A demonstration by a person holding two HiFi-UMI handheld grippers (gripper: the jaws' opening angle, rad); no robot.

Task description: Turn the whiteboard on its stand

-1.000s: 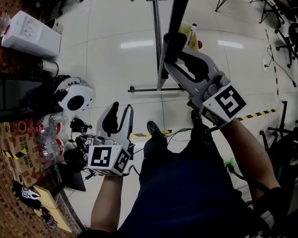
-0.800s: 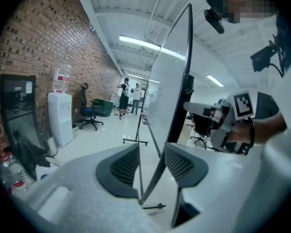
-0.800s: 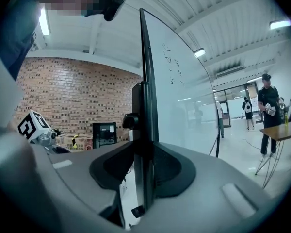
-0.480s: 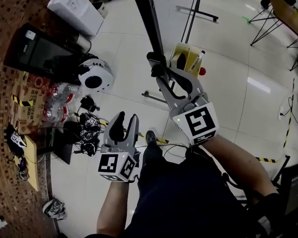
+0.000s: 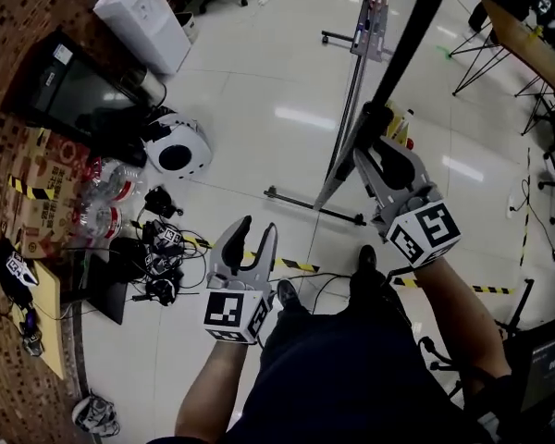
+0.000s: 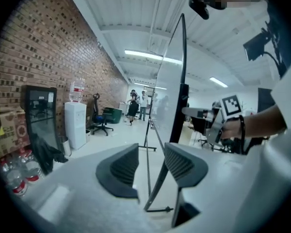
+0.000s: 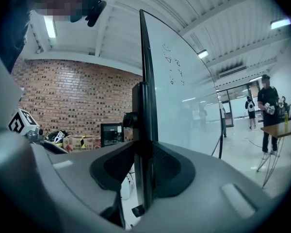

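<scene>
The whiteboard (image 5: 413, 33) shows edge-on in the head view as a dark bar slanting from the top right down to my right gripper (image 5: 376, 129). That gripper is shut on the board's black side frame (image 7: 145, 106), with a pad pressed on each face; the white writing surface (image 7: 184, 96) spreads to the right of the right gripper (image 7: 143, 165). The stand's thin legs and floor bar (image 5: 314, 206) sit below the board. My left gripper (image 5: 257, 229) hangs lower and nearer my body, open and empty. The left gripper (image 6: 150, 166) looks towards the whiteboard (image 6: 167, 81) from a distance.
Along the brick wall at left stand a white water dispenser (image 5: 148, 17), a black screen (image 5: 69, 91), a round white device (image 5: 178, 148), water bottles (image 5: 102, 220) and tangled cables (image 5: 157, 257). Yellow-black tape (image 5: 291, 265) crosses the floor. Tables and chairs (image 5: 527, 35) stand at right. A person (image 7: 269, 110) stands far off.
The board's edge now leans up to the right instead of up to the left, and my right gripper has moved right with it. The left gripper has stayed open and low.
</scene>
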